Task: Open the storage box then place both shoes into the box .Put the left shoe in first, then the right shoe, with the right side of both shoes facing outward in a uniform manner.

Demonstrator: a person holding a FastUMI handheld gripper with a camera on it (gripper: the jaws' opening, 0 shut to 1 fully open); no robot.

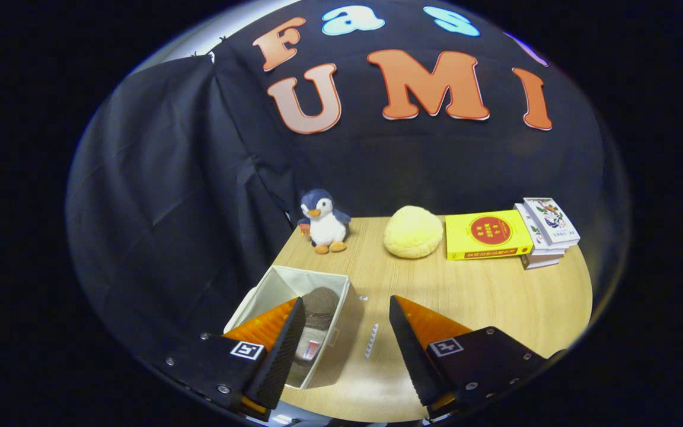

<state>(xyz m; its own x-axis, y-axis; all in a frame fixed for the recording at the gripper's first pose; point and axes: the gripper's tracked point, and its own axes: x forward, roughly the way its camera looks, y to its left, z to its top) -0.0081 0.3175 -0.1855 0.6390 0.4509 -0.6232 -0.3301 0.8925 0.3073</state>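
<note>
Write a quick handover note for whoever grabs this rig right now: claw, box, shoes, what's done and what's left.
Claw: open, holding nothing, above the table.
Box: open, by the left finger, near the table's left edge.
Shoe: one brownish shoe sits inside the box; which shoe it is, and its facing, can't be told.
Done: box opened, a shoe in.
Left: confirm the second shoe; I can't tell whether it's in the box.

The wooden table [472, 296] carries a fabric storage box [294, 284], a plush penguin [324, 222], a yellow bun-like cushion [412, 232], stacked books [546, 234], and what may be a small white strip [372, 340].
</note>
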